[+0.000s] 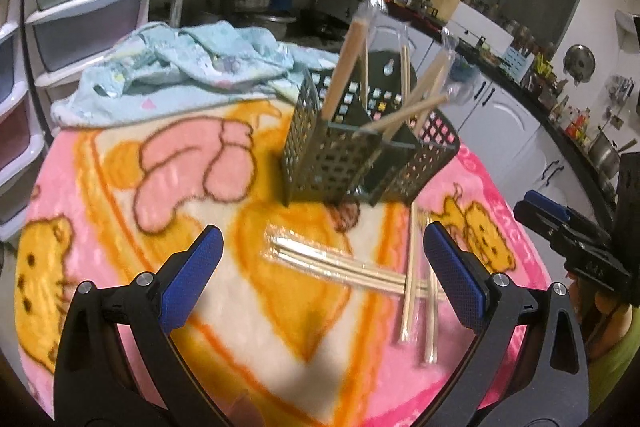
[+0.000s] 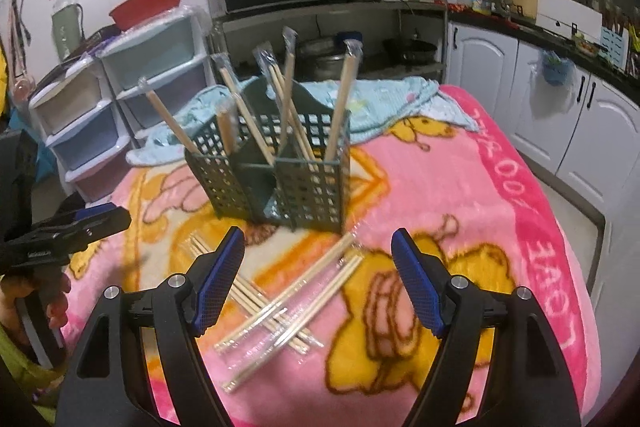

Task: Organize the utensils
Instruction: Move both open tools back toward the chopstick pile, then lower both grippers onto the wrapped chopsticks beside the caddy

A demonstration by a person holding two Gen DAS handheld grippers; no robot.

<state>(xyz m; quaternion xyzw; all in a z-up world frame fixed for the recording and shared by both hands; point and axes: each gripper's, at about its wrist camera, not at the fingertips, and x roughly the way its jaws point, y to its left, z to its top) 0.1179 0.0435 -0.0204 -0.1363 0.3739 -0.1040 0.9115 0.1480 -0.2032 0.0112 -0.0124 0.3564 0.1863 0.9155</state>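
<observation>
Both the left gripper (image 1: 322, 269) and the right gripper (image 2: 318, 273) hang with jaws apart and empty above the pink blanket (image 2: 460, 195). Wrapped chopsticks (image 2: 280, 307) lie crossed between the right gripper's fingers; the green basket (image 2: 276, 179), holding more, stands at twelve o'clock.

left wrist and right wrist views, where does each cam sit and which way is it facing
Left wrist: on the left gripper, angled down at wrapped chopsticks and the green basket; right gripper at its right edge.
Right wrist: on the right gripper, facing the same basket; left gripper and a hand at left.
Shared: basket, chopsticks, pink blanket.
</observation>
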